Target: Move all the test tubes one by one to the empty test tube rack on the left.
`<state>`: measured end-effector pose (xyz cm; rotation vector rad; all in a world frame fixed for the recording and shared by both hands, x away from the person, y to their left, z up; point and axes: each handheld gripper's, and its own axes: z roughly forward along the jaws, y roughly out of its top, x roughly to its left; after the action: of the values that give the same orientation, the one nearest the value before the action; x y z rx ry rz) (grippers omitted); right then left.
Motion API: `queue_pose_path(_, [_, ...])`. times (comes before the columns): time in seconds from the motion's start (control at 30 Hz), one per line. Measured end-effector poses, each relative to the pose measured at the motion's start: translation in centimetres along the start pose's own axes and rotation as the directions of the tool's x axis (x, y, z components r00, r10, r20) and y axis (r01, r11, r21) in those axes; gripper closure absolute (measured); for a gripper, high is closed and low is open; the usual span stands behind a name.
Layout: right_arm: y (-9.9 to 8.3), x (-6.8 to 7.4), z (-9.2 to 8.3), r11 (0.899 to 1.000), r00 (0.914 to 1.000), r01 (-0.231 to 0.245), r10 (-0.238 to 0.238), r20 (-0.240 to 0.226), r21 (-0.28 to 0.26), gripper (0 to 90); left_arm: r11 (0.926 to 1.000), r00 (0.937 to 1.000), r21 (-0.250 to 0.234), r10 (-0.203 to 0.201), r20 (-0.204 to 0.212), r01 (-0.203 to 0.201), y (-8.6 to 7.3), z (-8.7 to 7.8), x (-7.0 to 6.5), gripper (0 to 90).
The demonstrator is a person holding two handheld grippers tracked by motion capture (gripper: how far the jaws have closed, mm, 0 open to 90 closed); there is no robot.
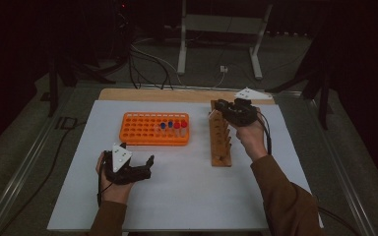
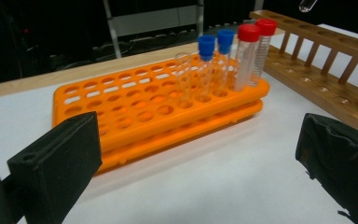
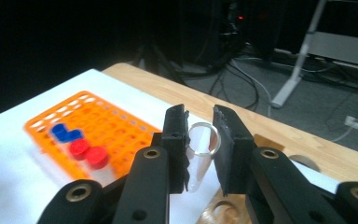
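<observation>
A dark room with cables on the floor surrounds a white-topped table (image 1: 187,196), where an orange rack (image 1: 142,132) holds two blue-capped tubes (image 2: 214,44) and two red-capped tubes (image 2: 256,32) beside a clear capless one. To its right lies a wooden rack (image 1: 220,142). The right tongs (image 3: 200,140) are clamped on a clear tube (image 3: 200,156) just below its open rim, holding it in the air above the far end of the wooden rack; its rounded bottom shows at the top edge of the left gripper view. The left tongs (image 1: 150,164) rest near the orange rack with jaws standing wide apart and nothing between them. The step looks like carrying the tube across to the orange rack (a judgement only). Keep it upright, line the tip over a free hole beside the capped tubes, and lower straight so it does not knock its neighbours
</observation>
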<state>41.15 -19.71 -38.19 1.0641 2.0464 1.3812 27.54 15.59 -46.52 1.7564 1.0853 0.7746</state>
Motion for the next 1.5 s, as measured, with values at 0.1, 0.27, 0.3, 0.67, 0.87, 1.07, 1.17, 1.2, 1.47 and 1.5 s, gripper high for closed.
queue_pose_path(0.1, [-0.3,0.5,-0.4,1.0,0.9994,0.003,-0.003,-0.035,0.007,76.1,0.9998,0.9997,-0.005,0.017,0.015,-0.017,0.7,0.5,-0.6,1.4])
queue_pose_path(0.27, [-0.6,1.5,-0.9,1.0,0.9969,0.007,-0.005,-0.078,0.018,76.1,0.9988,0.9974,-0.019,0.046,0.056,-0.045,1.9,1.6,-2.2,1.5])
queue_pose_path(0.3, [-0.7,1.7,-0.9,1.0,0.9962,0.012,-0.01,-0.086,0.02,76.1,0.9981,0.9958,-0.015,0.061,0.069,-0.06,2.2,2.0,-2.7,1.5])
queue_pose_path(0.67, [-1.9,3.9,-1.3,0.999,0.9843,0.019,-0.012,-0.176,0.038,75.9,0.9933,0.977,-0.015,0.116,0.179,-0.115,4.5,4.9,-6.7,7.1])
queue_pose_path(0.87, [-2.2,5.0,-1.2,0.999,0.9754,0.012,-0.001,-0.22,0.046,75.8,0.9927,0.968,-0.011,0.12,0.22,-0.12,5.6,6.2,-8.0,11.9])
queue_pose_path(1.07, [-2.7,6.0,-0.8,0.997,0.9677,0.02,-0.001,-0.252,0.074,75.8,0.9923,0.955,-0.028,0.124,0.269,-0.121,6.1,6.8,-8.5,37.3])
queue_pose_path(1.17, [-3.0,6.5,-0.5,0.996,0.9637,0.021,0.003,-0.267,0.084,75.8,0.9913,0.9509,-0.031,0.131,0.28,-0.128,6.1,7.1,-8.7,47.4])
queue_pose_path(1.2, [-3.1,6.6,-0.4,0.996,0.9625,0.024,0.001,-0.271,0.088,75.8,0.9911,0.9511,-0.03,0.133,0.279,-0.13,6.1,7.1,-8.8,49.9])
queue_pose_path(1.47, [-3.3,7.3,-0.1,0.995,0.9533,0.025,0.006,-0.302,0.097,75.8,0.9894,0.9472,-0.027,0.144,0.286,-0.143,6.0,7.4,-8.9,68.9])
queue_pose_path(1.5, [-3.4,7.3,-0.1,0.995,0.9525,0.031,0.001,-0.305,0.098,75.8,0.9885,0.9464,-0.027,0.15,0.286,-0.149,6.0,7.3,-9.0,71.3])
